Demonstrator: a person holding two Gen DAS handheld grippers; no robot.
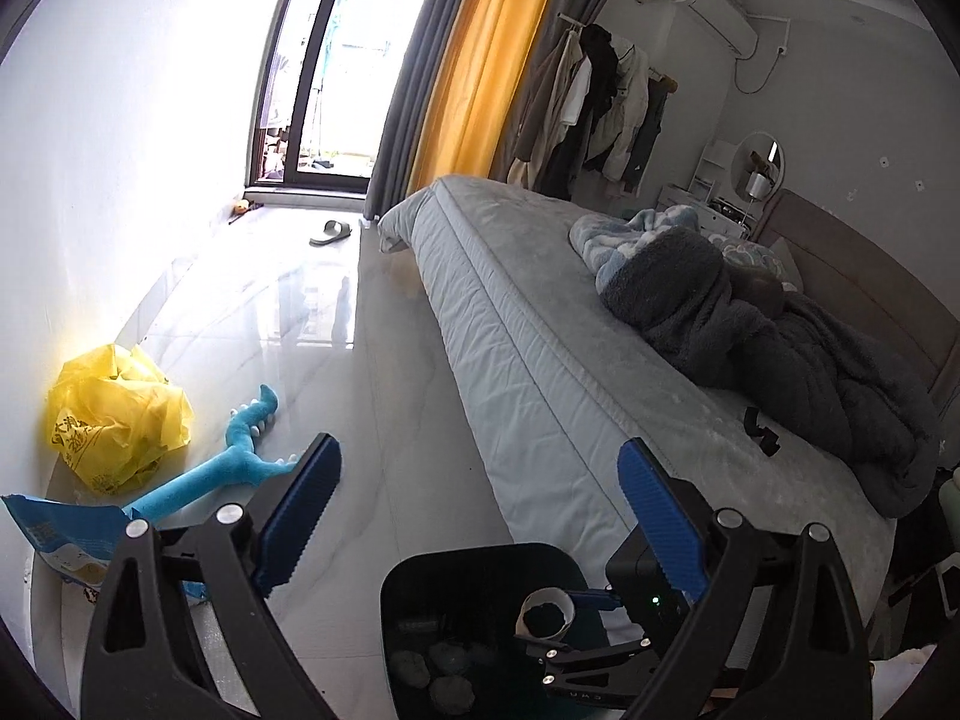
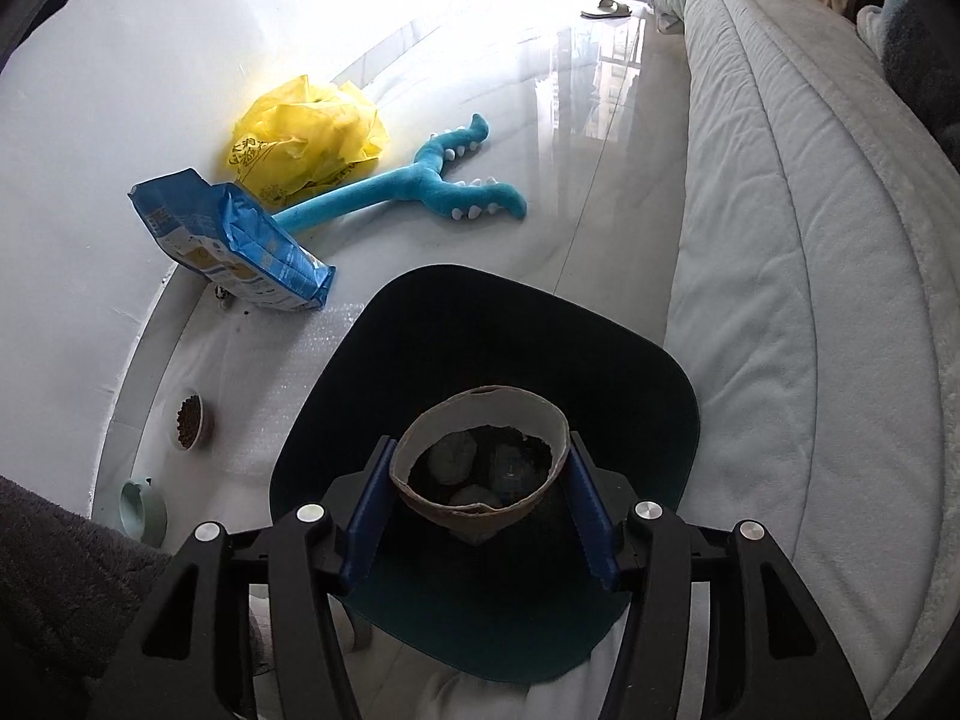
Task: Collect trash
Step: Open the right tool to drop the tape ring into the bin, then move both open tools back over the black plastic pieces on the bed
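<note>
My right gripper (image 2: 480, 492) is shut on a brown cardboard tube (image 2: 480, 480), squeezed oval, and holds it over the open dark bin (image 2: 600, 348). Through the tube I see several grey crumpled wads at the bin's bottom. In the left wrist view the tube (image 1: 545, 611) hangs over the bin (image 1: 444, 576), held by the right gripper (image 1: 591, 612). My left gripper (image 1: 480, 480) is open and empty, above the floor and the bin's far rim. A crumpled yellow plastic bag (image 2: 306, 138) lies by the wall; it also shows in the left wrist view (image 1: 114, 414).
A blue food bag (image 2: 234, 240) and a blue plush toy (image 2: 420, 180) lie on the tiled floor by the wall. A bowl of kibble (image 2: 189, 420) and a green bowl (image 2: 144, 510) stand on bubble wrap. The bed (image 2: 810, 240) runs along the right. A slipper (image 1: 330, 233) lies near the balcony door.
</note>
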